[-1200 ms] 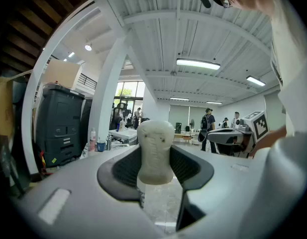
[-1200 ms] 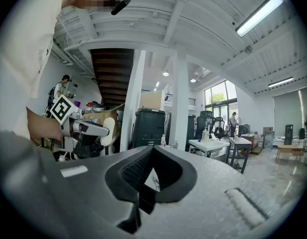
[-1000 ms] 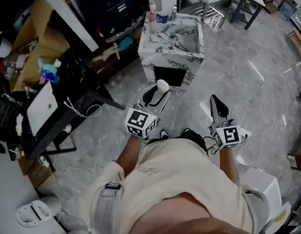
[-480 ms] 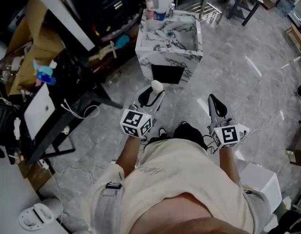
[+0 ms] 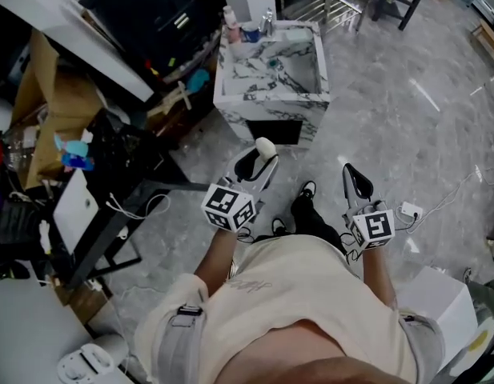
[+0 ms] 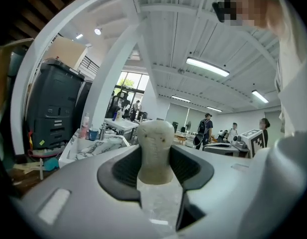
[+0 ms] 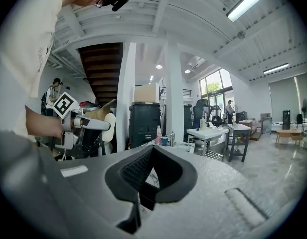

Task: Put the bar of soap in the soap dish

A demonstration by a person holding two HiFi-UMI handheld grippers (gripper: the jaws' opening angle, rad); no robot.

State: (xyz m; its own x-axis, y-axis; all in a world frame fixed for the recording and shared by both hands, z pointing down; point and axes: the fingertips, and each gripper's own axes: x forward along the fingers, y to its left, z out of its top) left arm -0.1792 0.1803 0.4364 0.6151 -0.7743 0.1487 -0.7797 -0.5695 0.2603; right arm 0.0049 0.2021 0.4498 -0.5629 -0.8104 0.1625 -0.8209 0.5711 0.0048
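Observation:
The cream bar of soap (image 5: 265, 146) is clamped between the black pads of my left gripper (image 5: 259, 158), held level over the floor; it fills the left gripper view as a rounded block (image 6: 154, 143). My right gripper (image 5: 355, 179) is beside it, its jaws shut with nothing between them (image 7: 151, 159). In the right gripper view the soap (image 7: 110, 127) shows at the left. The marble washstand (image 5: 271, 94) stands ahead, with a small teal item (image 5: 275, 62) in its basin. I cannot make out a soap dish for certain.
A pink bottle (image 5: 230, 16), a blue cup (image 5: 248, 33) and a tap (image 5: 267, 22) stand at the washstand's back. A cluttered black desk (image 5: 110, 174) and cardboard (image 5: 58, 110) are at the left. A white box (image 5: 439, 302) and a floor cable (image 5: 439, 202) are at the right.
The person has stepped forward, one shoe now showing ahead. Both grippers have travelled with the body towards the washstand. The soap stays gripped in the left gripper.

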